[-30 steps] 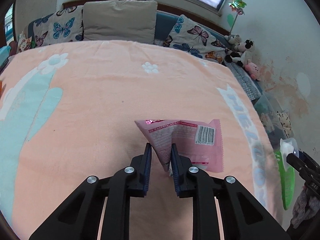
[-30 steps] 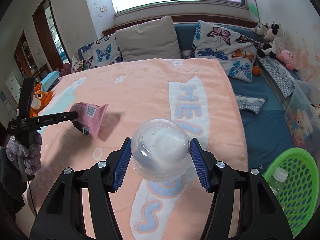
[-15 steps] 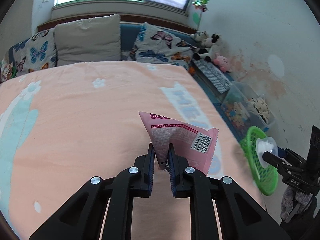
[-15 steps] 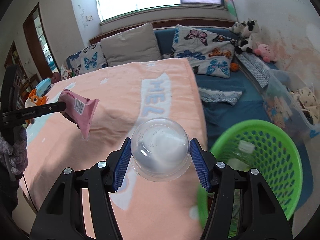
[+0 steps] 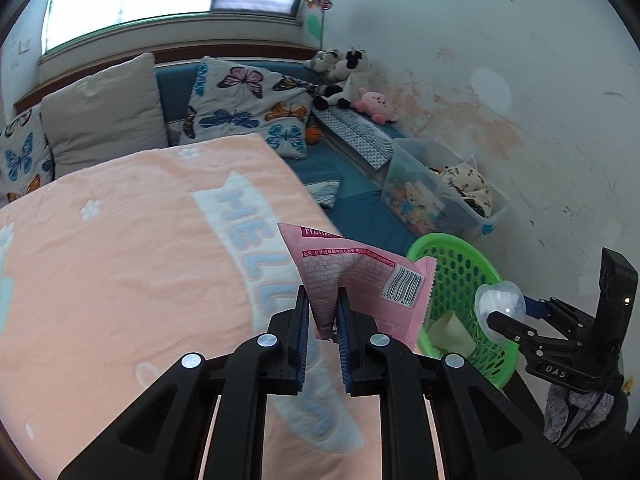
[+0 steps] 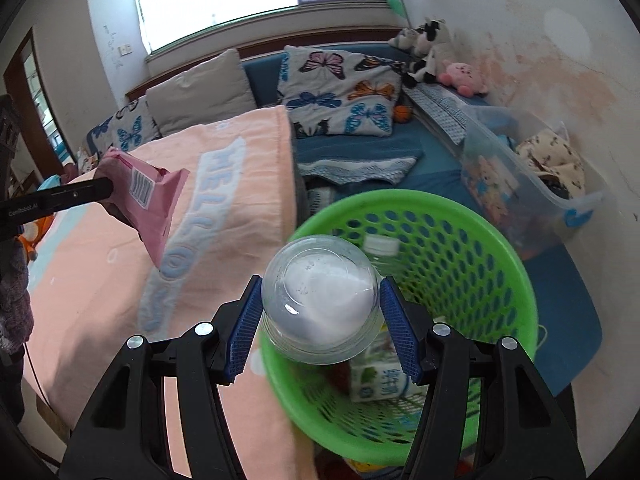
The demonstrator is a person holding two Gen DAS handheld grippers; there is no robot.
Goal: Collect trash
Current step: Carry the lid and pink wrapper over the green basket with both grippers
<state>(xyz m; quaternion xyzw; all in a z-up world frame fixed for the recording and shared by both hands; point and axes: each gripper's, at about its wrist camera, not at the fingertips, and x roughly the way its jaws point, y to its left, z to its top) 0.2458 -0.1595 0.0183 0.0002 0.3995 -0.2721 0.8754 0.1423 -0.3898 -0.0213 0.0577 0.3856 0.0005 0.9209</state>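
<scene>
My left gripper [image 5: 322,312] is shut on a pink snack wrapper [image 5: 360,276] with a barcode and holds it in the air over the bed's right edge. The wrapper also shows in the right wrist view [image 6: 148,196]. My right gripper [image 6: 320,300] is shut on a clear plastic cup [image 6: 320,294] with white tissue inside, held above the green perforated basket [image 6: 472,232]. The basket [image 5: 460,272] stands on the floor beside the bed and holds a plastic bottle [image 6: 380,246] and a carton [image 6: 380,380]. The right gripper [image 5: 520,312] with the cup shows in the left wrist view.
The bed carries a peach blanket [image 5: 120,260] with pale letters. Pillows [image 5: 240,104] and plush toys [image 5: 348,80] line the far side. A clear storage bin [image 6: 532,172] of toys stands by the stained wall, behind the basket.
Both grippers have swung right, from over the bed toward the green basket. The cup has come from above the blanket to above the basket. The wrapper is lifted off the blanket.
</scene>
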